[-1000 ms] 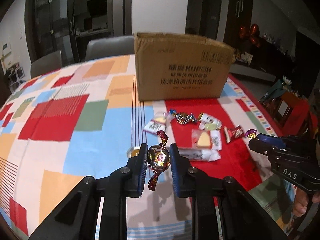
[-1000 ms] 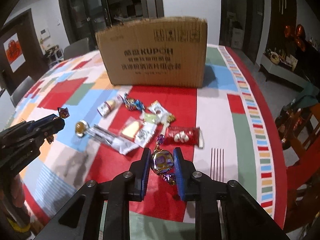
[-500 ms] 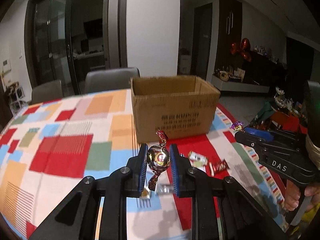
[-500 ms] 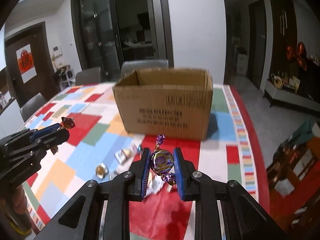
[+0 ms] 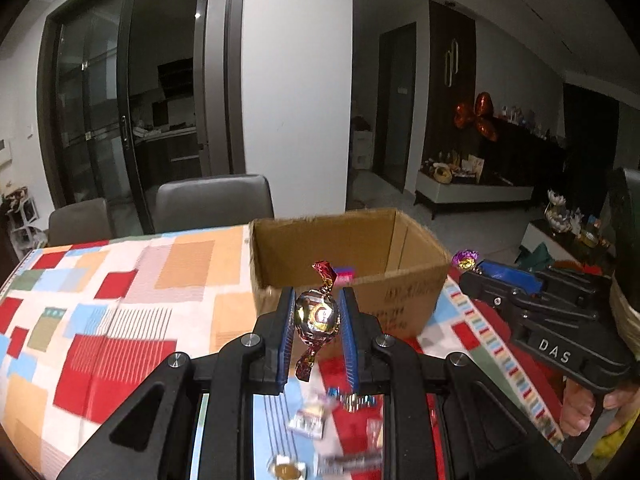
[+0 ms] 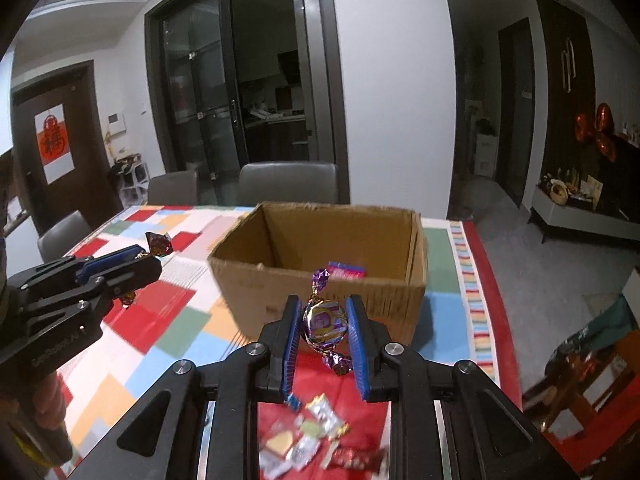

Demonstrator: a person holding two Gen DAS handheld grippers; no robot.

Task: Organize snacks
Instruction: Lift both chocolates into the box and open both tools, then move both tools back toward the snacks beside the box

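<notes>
My left gripper is shut on a red and gold foil candy, held up in the air just in front of the open cardboard box. My right gripper is shut on a purple foil candy, also raised before the same box. A pink packet lies inside the box. Each gripper shows in the other's view: the right gripper at the right, the left gripper at the left. Several loose snacks lie blurred on the tablecloth below.
The table wears a patchwork cloth of red, blue, orange and green. Grey chairs stand behind the table. A hand holds the right gripper's handle. Dark glass doors and a sideboard fill the room beyond.
Both grippers have risen with their candies and tilted up. The box's open top and inside now show, and the snacks on the table have dropped to the bottom of the views.
</notes>
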